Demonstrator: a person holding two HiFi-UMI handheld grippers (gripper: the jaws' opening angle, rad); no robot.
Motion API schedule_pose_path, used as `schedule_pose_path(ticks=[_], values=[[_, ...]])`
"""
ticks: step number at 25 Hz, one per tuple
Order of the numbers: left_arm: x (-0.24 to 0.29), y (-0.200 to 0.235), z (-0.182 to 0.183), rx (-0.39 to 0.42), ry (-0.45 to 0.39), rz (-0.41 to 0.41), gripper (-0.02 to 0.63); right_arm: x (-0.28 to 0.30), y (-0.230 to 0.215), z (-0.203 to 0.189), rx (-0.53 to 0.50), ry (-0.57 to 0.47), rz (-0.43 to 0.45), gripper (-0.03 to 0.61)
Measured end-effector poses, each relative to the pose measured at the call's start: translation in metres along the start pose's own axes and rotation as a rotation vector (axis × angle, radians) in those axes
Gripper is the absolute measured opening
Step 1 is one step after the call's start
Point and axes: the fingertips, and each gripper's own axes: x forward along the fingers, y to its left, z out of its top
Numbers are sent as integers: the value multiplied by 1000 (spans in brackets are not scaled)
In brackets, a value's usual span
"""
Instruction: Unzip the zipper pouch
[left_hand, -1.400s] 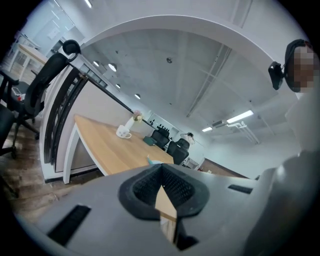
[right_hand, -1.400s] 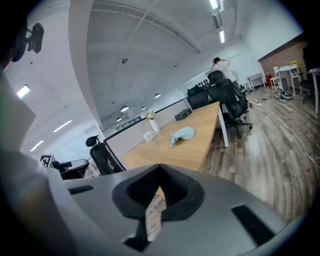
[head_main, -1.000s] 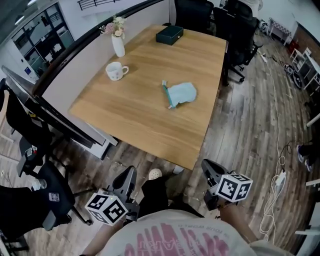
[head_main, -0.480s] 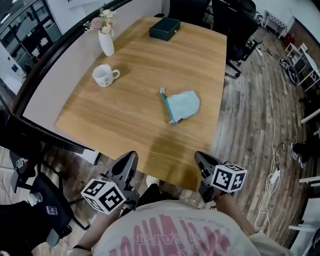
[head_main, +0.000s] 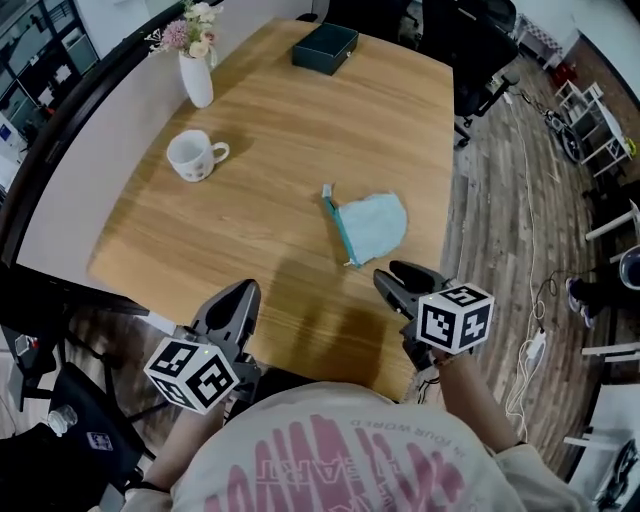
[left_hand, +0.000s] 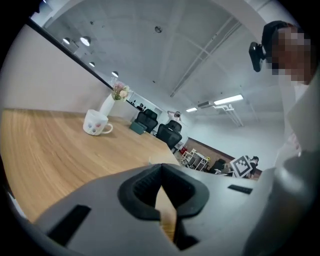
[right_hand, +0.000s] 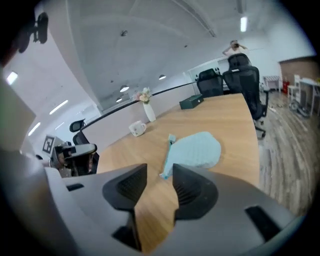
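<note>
Zipper pouch (head_main: 372, 222) untouched on table (head_main: 280, 150).
It lies just beyond right tongs (head_main: 392, 273) (jaws just opened, nothing between them); left tongs (head_main: 238, 292) pressed together, farther off.

Light-blue pouch (head_main: 378, 222), teal zipper (head_main: 339, 227)

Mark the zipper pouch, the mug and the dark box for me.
zipper pouch (head_main: 378, 222), head view, middle of its light blue fabric body.
mug (head_main: 188, 157), head view, its open top.
dark box (head_main: 325, 47), head view, centre of its lid.
</note>
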Motion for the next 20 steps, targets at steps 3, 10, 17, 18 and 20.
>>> schedule_pose_path(ticks=[3,10,17,18,20], values=[[11,10,-1,-24,19,-14,3,19,9,15,-233,66,-17,206],[36,10,-5,-47,71,-90,3,66,4,-11,-573,318,-42,230],[47,18,-8,-64,115,-117,3,84,-4,-36,-516,400,-61,215],[48,19,-8,-68,116,-119,3,85,-4,-39,-502,410,-61,221],[51,22,-9,-74,117,-122,3,88,-4,-42,-459,415,-68,230]])
